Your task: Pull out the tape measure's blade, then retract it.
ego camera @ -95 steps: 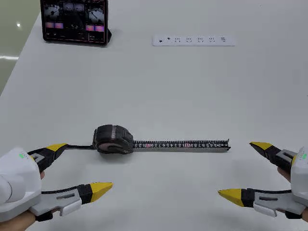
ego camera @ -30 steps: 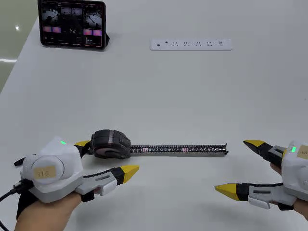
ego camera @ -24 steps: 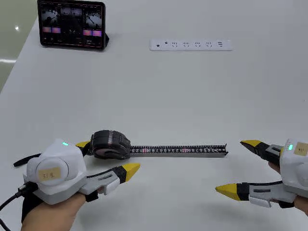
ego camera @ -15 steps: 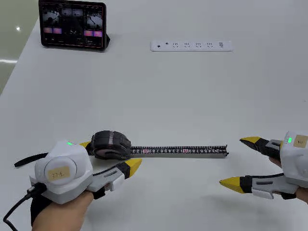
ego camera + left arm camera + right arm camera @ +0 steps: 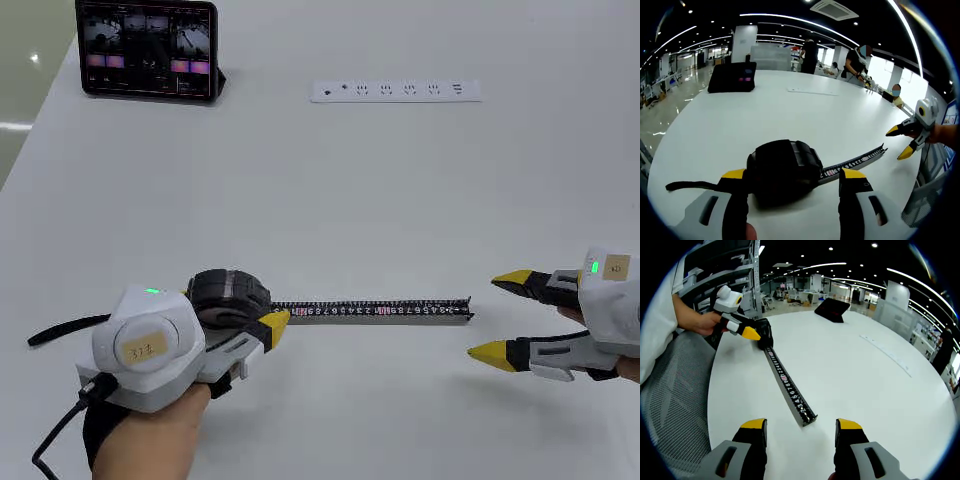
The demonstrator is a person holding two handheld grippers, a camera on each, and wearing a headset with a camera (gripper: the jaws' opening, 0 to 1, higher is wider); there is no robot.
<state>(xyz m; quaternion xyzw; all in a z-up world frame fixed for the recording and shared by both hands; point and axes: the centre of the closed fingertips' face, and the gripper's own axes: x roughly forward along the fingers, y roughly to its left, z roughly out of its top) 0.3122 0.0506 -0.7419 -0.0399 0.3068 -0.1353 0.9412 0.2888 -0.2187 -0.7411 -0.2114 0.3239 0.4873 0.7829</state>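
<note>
The black tape measure case (image 5: 228, 293) lies on the white table (image 5: 330, 200), its blade (image 5: 375, 309) drawn out to the right and flat on the surface. My left gripper (image 5: 230, 312) is open, and its yellow-tipped jaws straddle the case (image 5: 785, 167) with small gaps on both sides. My right gripper (image 5: 502, 315) is open just right of the blade's hooked end (image 5: 469, 306). In the right gripper view the blade end (image 5: 807, 417) lies just ahead of the right gripper (image 5: 801, 424), slightly toward its right jaw. The case (image 5: 764, 335) sits far off by the left gripper (image 5: 747, 330).
A tablet (image 5: 150, 48) stands at the back left and a white power strip (image 5: 395, 91) lies at the back centre. The case's black strap (image 5: 65, 328) trails left. A mesh chair (image 5: 675, 390) sits at the table edge. People stand beyond the far edge.
My left gripper has moved forward and right until its jaws straddle the case. My right gripper has shifted slightly toward the blade's end, jaws a little narrower. The tape measure has not moved.
</note>
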